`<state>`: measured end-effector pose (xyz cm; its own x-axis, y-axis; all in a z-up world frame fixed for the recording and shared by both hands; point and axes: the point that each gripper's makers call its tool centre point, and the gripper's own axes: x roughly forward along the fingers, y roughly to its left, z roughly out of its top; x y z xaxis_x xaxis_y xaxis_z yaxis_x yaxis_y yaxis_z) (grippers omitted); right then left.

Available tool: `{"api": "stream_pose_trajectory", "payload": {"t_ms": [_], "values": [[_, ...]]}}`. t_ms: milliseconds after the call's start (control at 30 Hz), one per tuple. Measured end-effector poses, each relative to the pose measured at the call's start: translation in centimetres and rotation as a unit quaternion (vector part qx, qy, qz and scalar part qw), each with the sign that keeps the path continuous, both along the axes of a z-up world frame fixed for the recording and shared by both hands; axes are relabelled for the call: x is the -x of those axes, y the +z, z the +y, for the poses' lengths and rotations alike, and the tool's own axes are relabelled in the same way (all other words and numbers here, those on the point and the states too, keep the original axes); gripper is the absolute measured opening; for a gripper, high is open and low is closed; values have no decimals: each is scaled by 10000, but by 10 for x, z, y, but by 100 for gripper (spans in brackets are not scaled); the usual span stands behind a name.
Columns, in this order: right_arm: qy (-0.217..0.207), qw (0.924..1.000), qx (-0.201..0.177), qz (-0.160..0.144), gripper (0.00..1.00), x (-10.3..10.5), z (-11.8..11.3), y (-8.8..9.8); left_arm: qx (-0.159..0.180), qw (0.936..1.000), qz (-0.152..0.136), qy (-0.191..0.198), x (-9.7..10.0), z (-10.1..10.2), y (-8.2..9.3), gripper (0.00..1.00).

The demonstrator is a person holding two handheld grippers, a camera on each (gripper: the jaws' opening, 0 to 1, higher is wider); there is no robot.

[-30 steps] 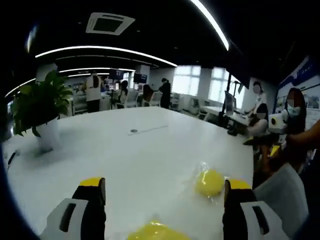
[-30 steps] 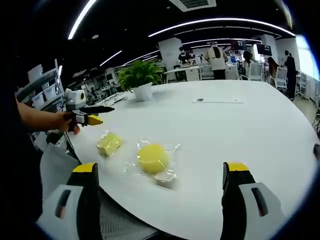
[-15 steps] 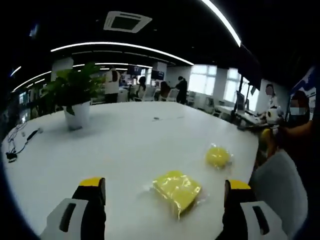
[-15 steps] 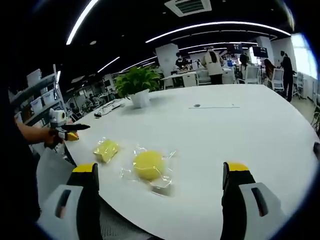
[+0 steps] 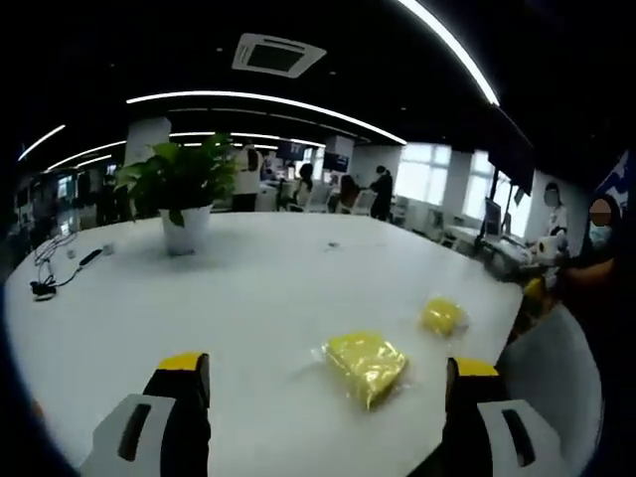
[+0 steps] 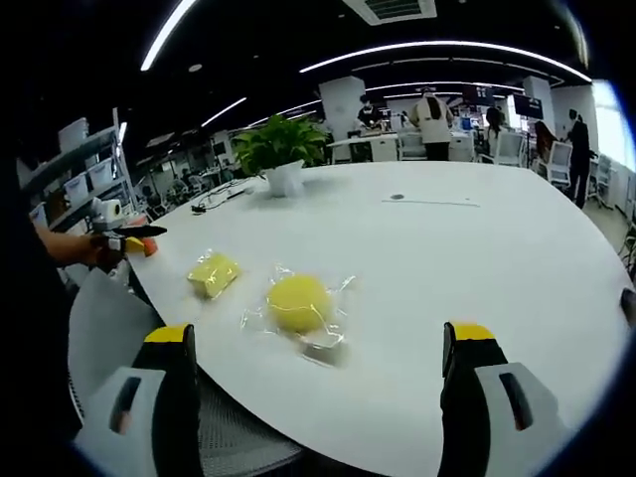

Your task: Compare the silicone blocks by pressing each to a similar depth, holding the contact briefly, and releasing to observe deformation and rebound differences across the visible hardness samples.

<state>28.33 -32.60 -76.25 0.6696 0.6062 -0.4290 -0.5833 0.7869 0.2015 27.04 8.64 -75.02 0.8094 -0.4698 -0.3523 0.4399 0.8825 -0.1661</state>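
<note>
Two yellow silicone blocks in clear bags lie on the white table (image 6: 477,258). The round block (image 6: 296,301) is near the table's edge, ahead of my right gripper (image 6: 319,332), whose jaws stand wide open with nothing between them. The square block (image 6: 214,272) lies to its left. Far left, a hand holds my left gripper (image 6: 129,238) off the table's edge. In the left gripper view the square block (image 5: 366,364) rests just beyond my open left gripper (image 5: 328,364), apart from both jaws. The round block (image 5: 442,315) lies farther right.
A potted plant (image 5: 184,189) (image 6: 281,149) stands on the far part of the table. A cable (image 5: 55,278) lies at the left edge. A grey chair (image 6: 109,328) (image 5: 556,388) sits by the table's near edge. People work at desks in the background.
The left gripper has drawn back from the table's edge, so the square block now lies farther ahead of its jaws. The right gripper has barely moved. Both stay open.
</note>
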Motion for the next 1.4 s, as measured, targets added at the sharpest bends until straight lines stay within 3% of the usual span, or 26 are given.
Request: {"api": "stream_pose_trajectory", "payload": {"t_ms": [267,367,533,1000,1267,1400], "values": [[-76,9999,16,-123,97,8,-2,-2,62,9999,-4,-98,0,-6,5,100],[-114,9997,119,157,97,13,-3,-9,39,9999,61,-99,1,-6,6,100],[57,9999,123,62,97,14,8,-7,159,9999,-12,17,2,-3,12,100],[-75,9997,174,144,96,0,2,-20,52,10000,42,-20,-8,-5,5,100],[-36,9993,260,254,96,4,2,-28,115,9999,41,13,-11,-6,5,100],[-76,9991,245,323,96,3,3,-27,-65,9999,101,-29,-10,-8,3,100]]}}
